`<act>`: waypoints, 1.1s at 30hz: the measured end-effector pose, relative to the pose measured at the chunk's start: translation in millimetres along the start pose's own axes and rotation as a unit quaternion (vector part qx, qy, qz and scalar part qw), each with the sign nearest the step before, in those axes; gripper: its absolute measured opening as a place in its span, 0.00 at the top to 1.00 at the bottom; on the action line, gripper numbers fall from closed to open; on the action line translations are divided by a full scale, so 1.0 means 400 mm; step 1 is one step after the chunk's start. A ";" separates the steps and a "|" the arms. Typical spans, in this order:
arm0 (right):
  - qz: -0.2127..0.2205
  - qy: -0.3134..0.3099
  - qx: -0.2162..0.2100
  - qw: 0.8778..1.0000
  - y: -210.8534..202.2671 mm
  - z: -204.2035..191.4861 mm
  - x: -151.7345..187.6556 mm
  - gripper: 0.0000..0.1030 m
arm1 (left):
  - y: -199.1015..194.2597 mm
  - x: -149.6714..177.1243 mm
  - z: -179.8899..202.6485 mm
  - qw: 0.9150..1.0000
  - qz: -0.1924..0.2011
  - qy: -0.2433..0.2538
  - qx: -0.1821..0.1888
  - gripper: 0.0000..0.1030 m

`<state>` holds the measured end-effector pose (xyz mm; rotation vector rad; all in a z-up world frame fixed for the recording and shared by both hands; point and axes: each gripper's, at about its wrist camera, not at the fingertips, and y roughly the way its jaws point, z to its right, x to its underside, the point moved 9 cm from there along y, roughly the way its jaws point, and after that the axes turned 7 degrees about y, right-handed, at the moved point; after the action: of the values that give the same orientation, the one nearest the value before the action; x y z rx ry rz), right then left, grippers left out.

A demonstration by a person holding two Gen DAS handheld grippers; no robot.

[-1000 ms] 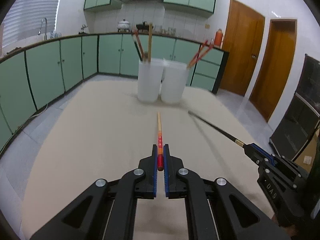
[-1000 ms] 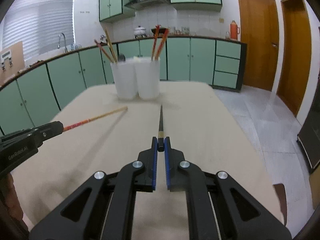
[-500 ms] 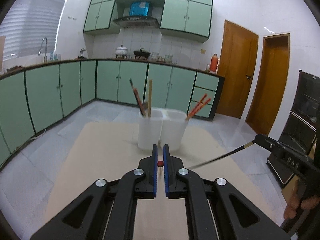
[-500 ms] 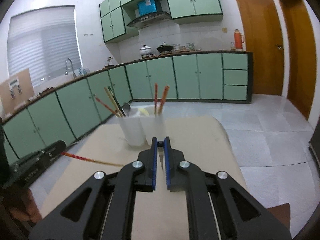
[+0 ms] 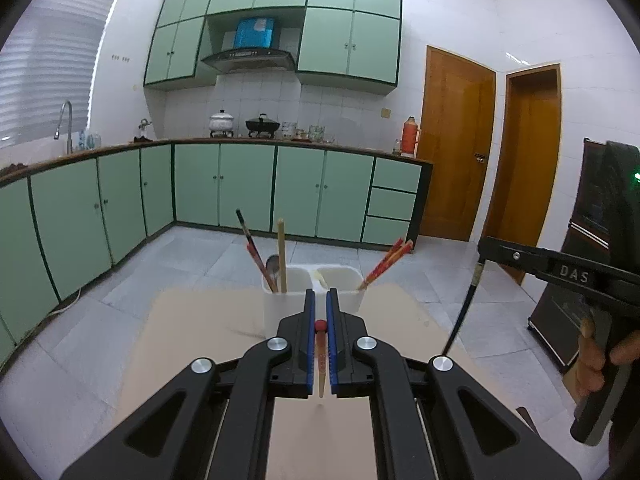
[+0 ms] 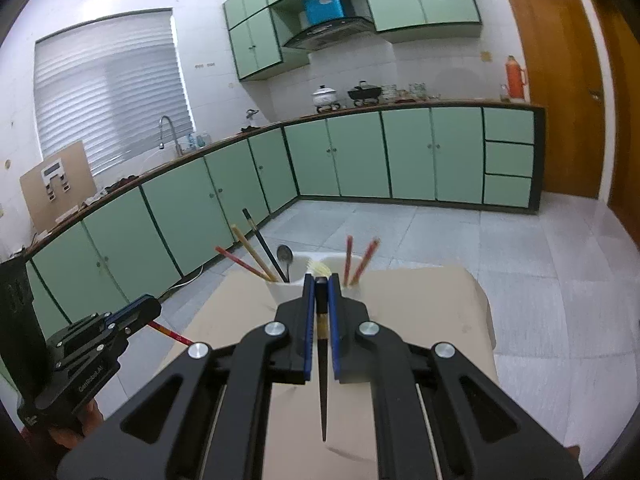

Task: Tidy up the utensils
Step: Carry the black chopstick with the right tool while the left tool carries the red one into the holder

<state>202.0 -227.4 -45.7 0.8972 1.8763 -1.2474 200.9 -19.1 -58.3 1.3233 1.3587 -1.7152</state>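
**Two chopsticks held tip-down over the beige tabletop**

Two grippers each gripped one chopstick near its butt end, so the sticks hung tips downward above the tabletop (image 5: 192, 320). The left gripper (image 5: 320, 304) had its blue-lined jaws clamped on a red-capped wooden chopstick (image 5: 320, 364), whose pale tip pointed down between the black finger arms. The right gripper (image 6: 320, 292) was clenched on a black chopstick (image 6: 323, 392), its thin point hanging in front of the tabletop's near part. In the left wrist view the same black stick slanted down from the right gripper at the right edge of the frame, with the person's hand (image 5: 600, 360) around the handle. In the right wrist view the left gripper sat at lower left, a red length of its chopstick showing beyond the jaws

Near the far edge of the tabletop stood two white holders touching side by side. The left holder (image 5: 280, 304) held a black-and-red chopstick, a plain wooden chopstick (image 5: 281, 256) and a metal spoon (image 6: 285, 258), all leaning out of its mouth. The right holder (image 5: 352, 300) held two red chopsticks (image 5: 386, 260) tilted to the right, and something pale yellow lay at its rim; what it was could not be made out

Green cabinets (image 5: 248, 188) lined the walls behind the table
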 end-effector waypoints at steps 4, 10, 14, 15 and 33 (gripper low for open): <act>0.005 -0.003 -0.012 1.000 0.011 -0.014 -0.049 0.94 | -0.011 -0.036 -0.009 1.000 0.011 0.003 -0.003 0.95; 0.031 -0.020 -0.023 0.999 0.015 -0.053 -0.155 0.94 | -0.047 -0.118 -0.031 0.999 0.045 0.012 -0.012 0.95; 0.053 -0.030 -0.022 0.998 0.018 -0.074 -0.234 0.94 | -0.061 -0.197 -0.038 0.997 0.076 0.020 -0.016 0.95; 0.058 -0.032 -0.022 0.998 0.020 -0.076 -0.252 0.94 | -0.061 -0.225 -0.034 0.996 0.086 0.024 -0.017 0.95; 0.069 -0.021 0.011 0.997 0.265 -0.017 -0.370 0.94 | 0.194 -0.291 -0.071 0.999 0.042 0.024 -0.012 0.95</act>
<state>366.1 -214.0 32.4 0.9873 1.7393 -1.1950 318.3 -32.7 21.7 1.3966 1.3269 -1.6160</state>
